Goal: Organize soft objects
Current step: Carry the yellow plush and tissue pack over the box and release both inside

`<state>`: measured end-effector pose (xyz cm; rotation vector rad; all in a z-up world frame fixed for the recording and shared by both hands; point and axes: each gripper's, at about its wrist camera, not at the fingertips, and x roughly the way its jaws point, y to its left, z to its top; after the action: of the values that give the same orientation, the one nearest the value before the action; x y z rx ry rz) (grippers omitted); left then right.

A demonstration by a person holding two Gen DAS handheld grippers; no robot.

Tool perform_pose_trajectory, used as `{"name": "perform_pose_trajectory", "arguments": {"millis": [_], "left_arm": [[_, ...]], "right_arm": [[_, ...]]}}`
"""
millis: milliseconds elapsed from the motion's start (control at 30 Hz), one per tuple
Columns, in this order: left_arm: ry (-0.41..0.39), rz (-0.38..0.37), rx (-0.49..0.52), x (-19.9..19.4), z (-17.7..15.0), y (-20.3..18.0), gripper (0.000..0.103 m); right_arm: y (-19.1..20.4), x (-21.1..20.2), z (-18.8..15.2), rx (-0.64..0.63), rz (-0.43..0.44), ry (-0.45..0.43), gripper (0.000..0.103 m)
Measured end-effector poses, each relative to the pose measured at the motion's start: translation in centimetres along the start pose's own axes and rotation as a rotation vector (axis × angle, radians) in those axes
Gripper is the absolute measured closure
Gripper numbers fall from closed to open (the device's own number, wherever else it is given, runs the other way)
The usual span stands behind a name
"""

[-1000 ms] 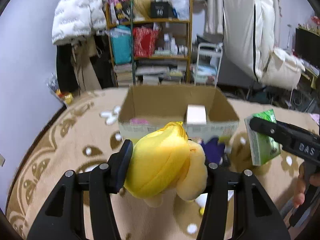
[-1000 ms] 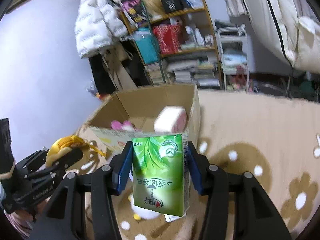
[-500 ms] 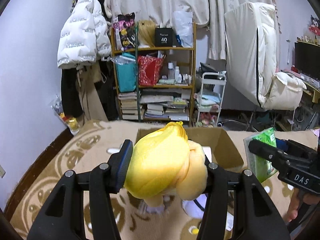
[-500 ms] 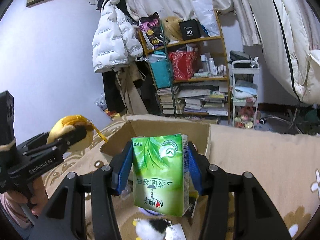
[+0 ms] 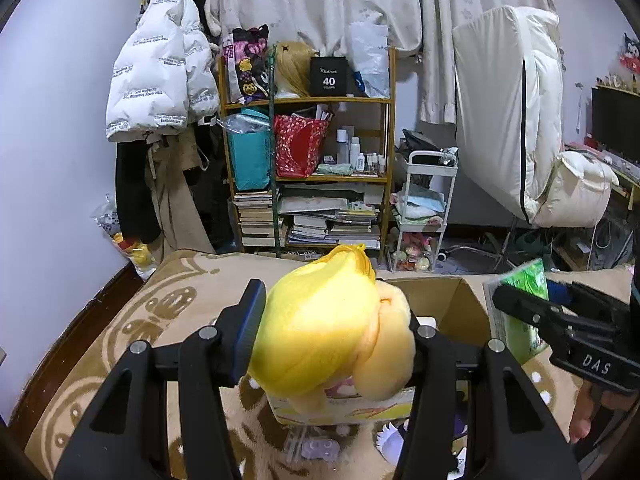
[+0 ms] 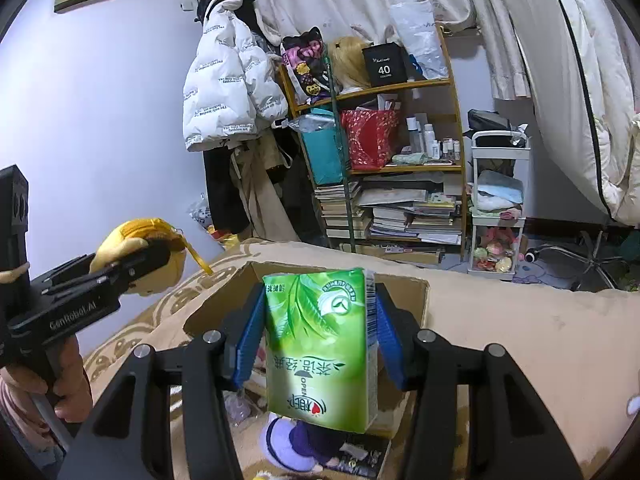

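A yellow plush toy (image 5: 328, 328) is clamped in the left hand-held gripper (image 5: 334, 320), and an upright green tissue pack (image 6: 322, 348), long axis vertical, is clamped in the right hand-held gripper (image 6: 320, 344). Both are held above the near edge of an open cardboard box (image 6: 416, 292) on the patterned rug (image 5: 132, 320). A purple plush (image 6: 296, 440) lies just below. Compared with a second ago, both are raised higher, and the bookshelf (image 5: 308, 176) beyond is seen more fully.

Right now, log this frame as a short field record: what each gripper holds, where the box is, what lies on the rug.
left gripper: shut on yellow plush toy
right gripper: shut on green tissue pack
cardboard box: open, on patterned rug, ahead of both grippers
purple plush: on rug, below the tissue pack
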<state>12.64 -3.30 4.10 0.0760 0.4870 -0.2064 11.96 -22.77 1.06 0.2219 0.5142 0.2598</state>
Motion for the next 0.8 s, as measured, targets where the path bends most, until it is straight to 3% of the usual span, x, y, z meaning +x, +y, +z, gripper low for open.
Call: {"name": "perform_pose_trajectory", "arguments": {"millis": [567,800], "left_arm": [[0.130,-0.034,0.005,6.0,-2.5,-0.4,0.051],[0.187,-0.048,0.002,7.1,-3.6,-0.6,0.046]], "right_arm": [[-2.3,4.2,-1.0,0.050,0.009,0.052,0.048],[-3.2,5.2,-1.8,0.104,0.022,0.102,0.046]]}}
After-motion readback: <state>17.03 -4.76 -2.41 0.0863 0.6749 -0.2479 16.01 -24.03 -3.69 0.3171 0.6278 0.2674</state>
